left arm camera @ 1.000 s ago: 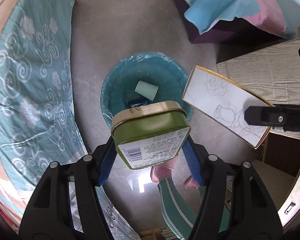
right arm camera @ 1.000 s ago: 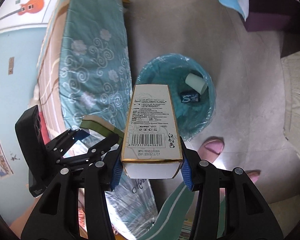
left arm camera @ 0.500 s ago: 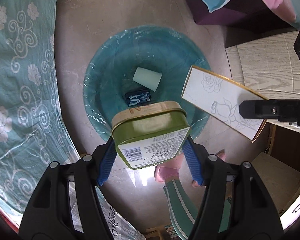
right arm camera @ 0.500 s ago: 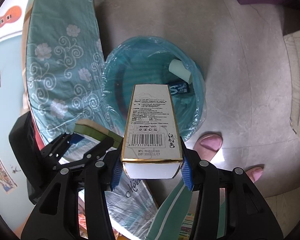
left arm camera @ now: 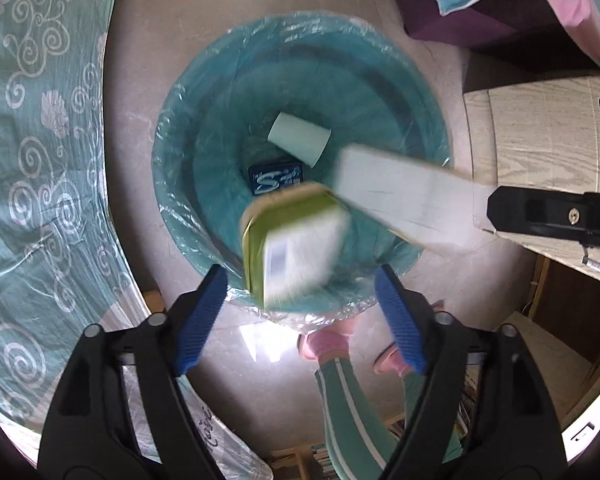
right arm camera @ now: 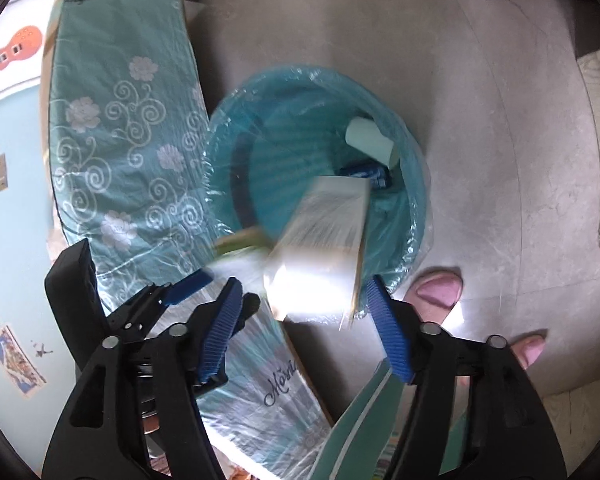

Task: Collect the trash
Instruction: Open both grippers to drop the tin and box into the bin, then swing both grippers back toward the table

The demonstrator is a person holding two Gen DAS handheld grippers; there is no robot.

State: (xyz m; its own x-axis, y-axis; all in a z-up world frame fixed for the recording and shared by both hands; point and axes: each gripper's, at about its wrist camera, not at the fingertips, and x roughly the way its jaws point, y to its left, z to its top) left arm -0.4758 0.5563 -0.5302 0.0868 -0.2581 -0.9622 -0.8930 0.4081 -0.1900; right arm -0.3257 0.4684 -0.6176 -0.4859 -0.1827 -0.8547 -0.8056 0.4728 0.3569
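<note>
A teal bin (left arm camera: 188,184) lined with clear plastic stands on the floor below both grippers; it also shows in the right wrist view (right arm camera: 416,208). My left gripper (left arm camera: 300,312) is open, and a green tin (left arm camera: 292,244) is blurred, falling free over the bin. My right gripper (right arm camera: 300,320) is open, and a white carton (right arm camera: 324,240) with gold edges is blurred, falling free toward the bin; it also shows in the left wrist view (left arm camera: 404,200). Inside the bin lie a pale paper cup (left arm camera: 300,140) and a dark blue packet (left arm camera: 276,180).
A bed with a teal floral cover (left arm camera: 40,160) runs along the left of the bin. A pale wooden table (left arm camera: 548,152) stands at the right. The person's pink slippers (right arm camera: 440,288) are on the floor just by the bin. A purple seat with cloth (left arm camera: 500,8) is beyond.
Both grippers moved closer over the bin and opened. The green tin and the white carton left the jaws and are dropping, blurred, toward the bin.
</note>
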